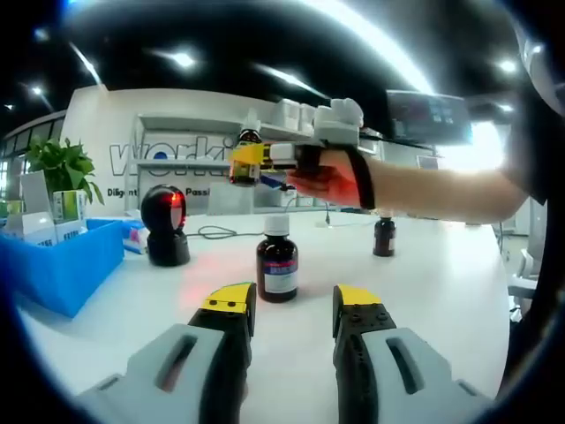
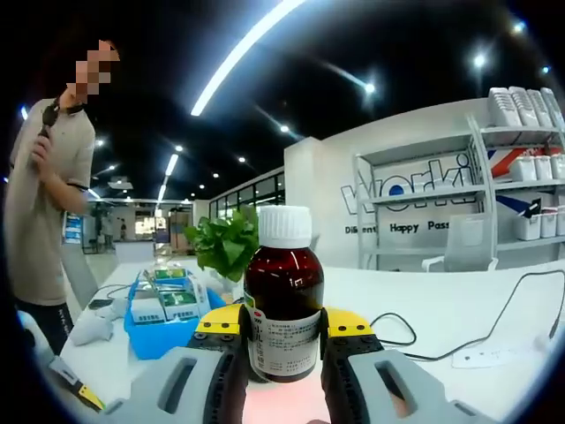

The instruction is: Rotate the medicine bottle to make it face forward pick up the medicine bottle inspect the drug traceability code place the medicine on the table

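A brown medicine bottle with a white cap and a white label is held upright between the yellow-tipped jaws of my right gripper, which is shut on it. In the left gripper view that same bottle hangs above the table in the right gripper, held by a person's hand. My left gripper stands open low over the white table, nothing between its jaws. Just beyond its tips a second brown bottle stands upright.
A black barcode scanner glowing red stands left of the standing bottle. A blue bin with medicine boxes is at the left edge. A small dark bottle stands farther right. A person stands beside the table; a cable lies across it.
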Demonstrator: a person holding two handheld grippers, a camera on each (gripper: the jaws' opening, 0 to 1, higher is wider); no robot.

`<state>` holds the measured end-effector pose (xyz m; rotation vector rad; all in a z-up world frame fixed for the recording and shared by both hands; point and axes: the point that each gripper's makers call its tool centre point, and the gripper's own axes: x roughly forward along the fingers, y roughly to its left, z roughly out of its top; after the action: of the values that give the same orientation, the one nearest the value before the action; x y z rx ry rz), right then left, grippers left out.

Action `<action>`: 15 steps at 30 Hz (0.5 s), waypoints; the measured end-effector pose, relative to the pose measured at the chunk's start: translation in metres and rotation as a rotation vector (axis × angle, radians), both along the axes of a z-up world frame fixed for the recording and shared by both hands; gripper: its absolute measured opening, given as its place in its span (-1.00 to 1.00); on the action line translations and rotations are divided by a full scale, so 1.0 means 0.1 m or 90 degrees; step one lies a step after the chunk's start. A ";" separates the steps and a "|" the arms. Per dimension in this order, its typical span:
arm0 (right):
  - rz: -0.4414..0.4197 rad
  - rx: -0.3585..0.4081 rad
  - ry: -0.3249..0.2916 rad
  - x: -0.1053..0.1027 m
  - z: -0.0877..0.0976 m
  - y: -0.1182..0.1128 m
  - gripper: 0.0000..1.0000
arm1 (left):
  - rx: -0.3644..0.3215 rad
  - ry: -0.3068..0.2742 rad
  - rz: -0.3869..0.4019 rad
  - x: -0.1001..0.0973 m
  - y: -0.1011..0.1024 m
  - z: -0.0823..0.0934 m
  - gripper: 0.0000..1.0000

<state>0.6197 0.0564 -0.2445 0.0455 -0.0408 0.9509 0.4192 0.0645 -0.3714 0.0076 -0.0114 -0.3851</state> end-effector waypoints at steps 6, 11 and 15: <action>-0.005 0.012 -0.013 -0.12 0.22 -0.17 -0.47 | 0.001 -0.001 -0.001 0.00 0.00 0.00 -0.49; -0.015 0.011 -0.034 -0.17 0.40 -0.31 -0.47 | 0.004 -0.001 -0.001 0.00 -0.01 -0.01 -0.49; -0.028 0.012 -0.048 -0.23 0.52 -0.46 -0.47 | 0.004 -0.002 0.001 0.01 0.00 -0.01 -0.49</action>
<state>0.5963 0.0101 -0.1921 0.0254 -0.1200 0.9075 0.4198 0.0650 -0.3723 0.0147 -0.0133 -0.3834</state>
